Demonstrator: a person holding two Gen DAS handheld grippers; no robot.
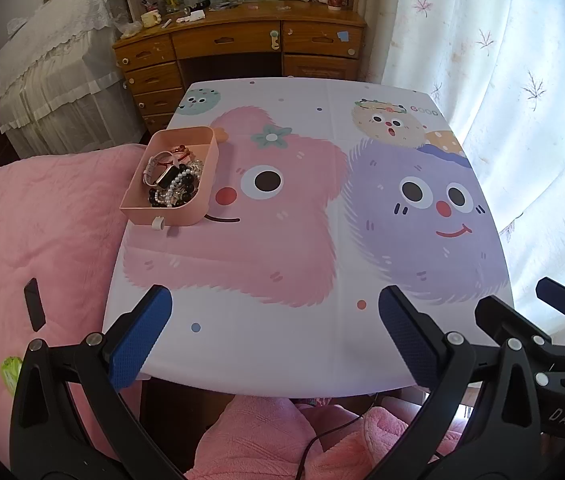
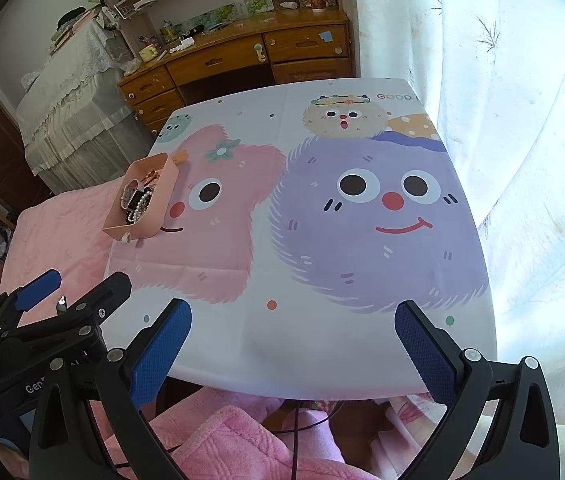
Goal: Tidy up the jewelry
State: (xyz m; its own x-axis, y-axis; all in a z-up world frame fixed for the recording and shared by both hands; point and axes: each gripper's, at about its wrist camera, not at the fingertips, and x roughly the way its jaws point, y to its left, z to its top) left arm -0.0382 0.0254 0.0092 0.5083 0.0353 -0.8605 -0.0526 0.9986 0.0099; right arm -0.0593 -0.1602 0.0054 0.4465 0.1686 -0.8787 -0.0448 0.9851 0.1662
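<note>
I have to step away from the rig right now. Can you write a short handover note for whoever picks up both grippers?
Left gripper: open, empty, held over the near edge of the table.
Right gripper: open, empty, also at the near edge, beside the left one.
Pink box: on the table's left edge, next to the pink bedding. All visible jewelry lies heaped inside it: a watch, pearl strands and dark beads, tangled together.
Done: nothing lies loose on the tablecloth.
Left: whether the heap still needs sorting cannot be told from here; if so, start at the box, nearer the left gripper.
</note>
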